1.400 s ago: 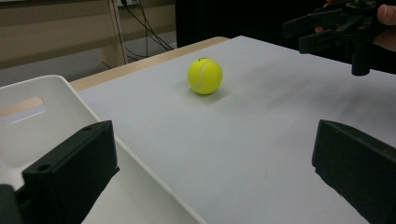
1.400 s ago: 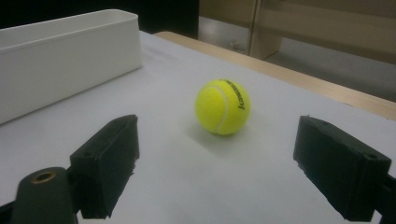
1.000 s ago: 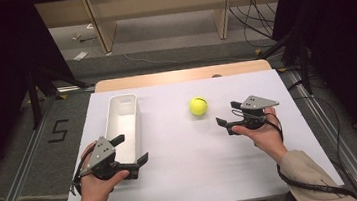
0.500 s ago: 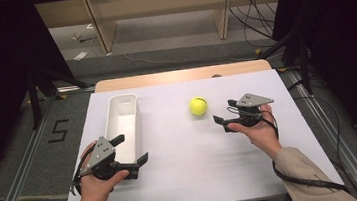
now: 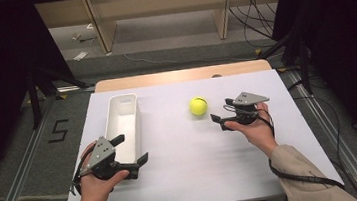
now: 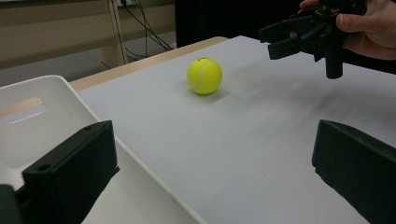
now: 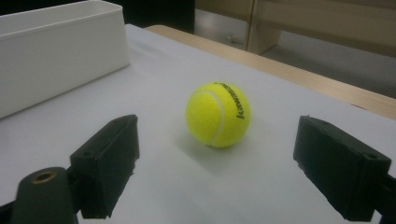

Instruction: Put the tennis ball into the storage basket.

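My right claw point(image 5: 223, 121), wide open and empty, faces the fuzzy yellow tennis ball point(image 5: 198, 106) just beside it at ten o'clock.

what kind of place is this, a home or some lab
Probably a lab or recording setup, not a home: a white-covered table fenced by metal rails, loose cables on the floor behind, and a taped "5" on the floor.

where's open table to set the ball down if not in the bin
Bare white table lies between the white bin and the right claw, running to the near edge. The tennis ball and right claw crowd the far right; the left claw crowds the bin's near end.
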### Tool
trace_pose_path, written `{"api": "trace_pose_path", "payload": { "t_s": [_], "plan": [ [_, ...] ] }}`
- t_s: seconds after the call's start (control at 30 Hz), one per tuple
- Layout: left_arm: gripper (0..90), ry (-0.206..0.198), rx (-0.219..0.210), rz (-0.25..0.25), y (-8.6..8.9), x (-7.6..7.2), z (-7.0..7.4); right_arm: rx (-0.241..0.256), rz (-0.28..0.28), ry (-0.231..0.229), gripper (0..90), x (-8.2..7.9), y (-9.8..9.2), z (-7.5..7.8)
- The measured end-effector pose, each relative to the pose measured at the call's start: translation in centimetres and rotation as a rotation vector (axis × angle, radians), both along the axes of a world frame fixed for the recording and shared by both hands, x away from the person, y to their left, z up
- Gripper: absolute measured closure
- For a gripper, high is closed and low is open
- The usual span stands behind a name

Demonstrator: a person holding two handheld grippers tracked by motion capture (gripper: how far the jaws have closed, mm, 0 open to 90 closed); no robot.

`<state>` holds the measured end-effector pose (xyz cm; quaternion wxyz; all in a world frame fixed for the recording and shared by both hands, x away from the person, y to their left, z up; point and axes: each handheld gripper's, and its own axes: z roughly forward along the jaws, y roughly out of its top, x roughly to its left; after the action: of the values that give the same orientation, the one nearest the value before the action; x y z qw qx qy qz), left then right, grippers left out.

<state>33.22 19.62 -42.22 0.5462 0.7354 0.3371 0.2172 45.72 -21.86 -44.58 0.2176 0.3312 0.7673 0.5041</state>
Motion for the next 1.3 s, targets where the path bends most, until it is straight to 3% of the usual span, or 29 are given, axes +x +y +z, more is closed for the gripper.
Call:
{"api": "trace_pose_path", "payload": {
  "t_s": [1.3],
  "plan": [
    [0.0,0.0,-0.003,-0.001,0.0,0.0,0.0,-0.013,-0.004,0.028,15.1,2.5,2.1,-1.0]
  ]
}}
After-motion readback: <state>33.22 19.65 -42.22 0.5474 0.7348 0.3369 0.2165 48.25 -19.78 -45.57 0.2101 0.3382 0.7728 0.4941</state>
